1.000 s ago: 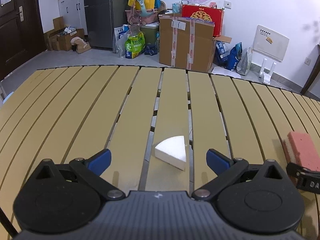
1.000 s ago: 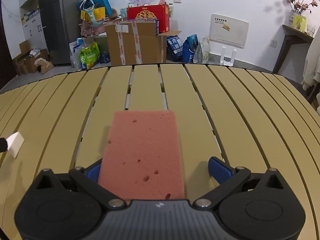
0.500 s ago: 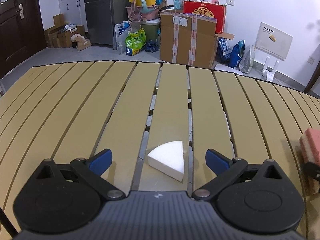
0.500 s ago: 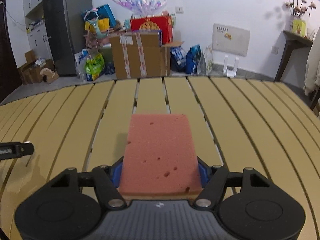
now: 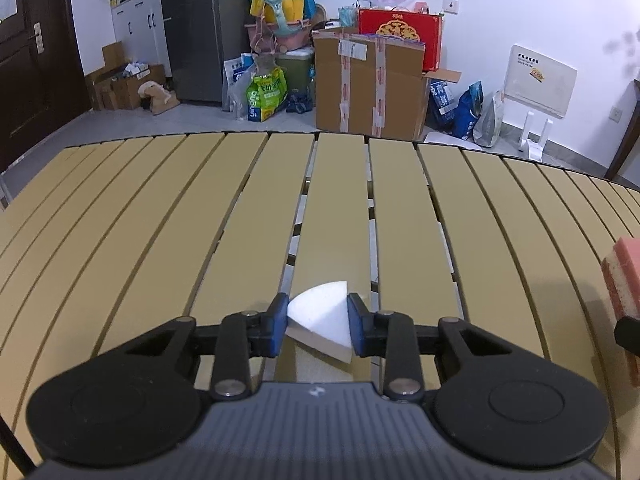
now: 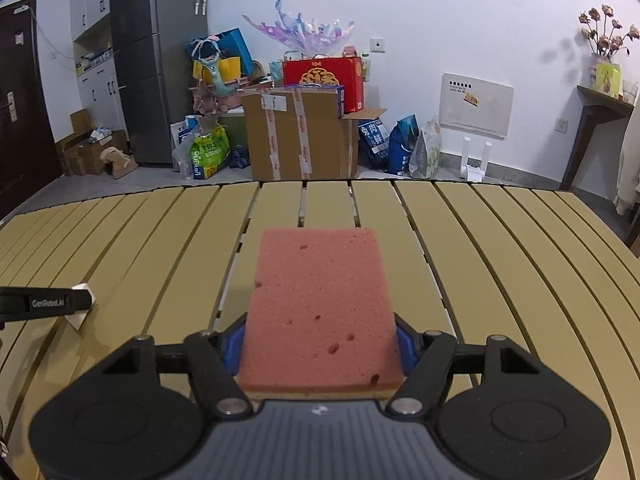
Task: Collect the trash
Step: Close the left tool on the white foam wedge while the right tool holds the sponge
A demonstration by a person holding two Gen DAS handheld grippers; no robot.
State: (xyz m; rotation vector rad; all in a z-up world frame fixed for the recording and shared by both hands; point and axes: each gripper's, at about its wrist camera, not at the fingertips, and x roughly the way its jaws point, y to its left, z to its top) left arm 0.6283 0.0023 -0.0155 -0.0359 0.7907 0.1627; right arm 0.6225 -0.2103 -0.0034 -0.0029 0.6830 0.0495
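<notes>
Gripping the white foam wedge (image 5: 320,326) at lower centre, my left tongs (image 5: 318,330) have just closed on its sides; its point aims lower right, curved edge away, resting on the desk (image 5: 160,220). My right tongs (image 6: 320,350) clamp the pink sponge (image 6: 318,308), long axis running away

Foam wedge (image 5: 320,322) on table (image 5: 160,240), sponge (image 5: 624,280) rightward.

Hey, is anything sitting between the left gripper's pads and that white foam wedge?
Nothing visible. The left gripper has just closed, and its blue pads press both sides of the foam wedge on the slatted table.
</notes>
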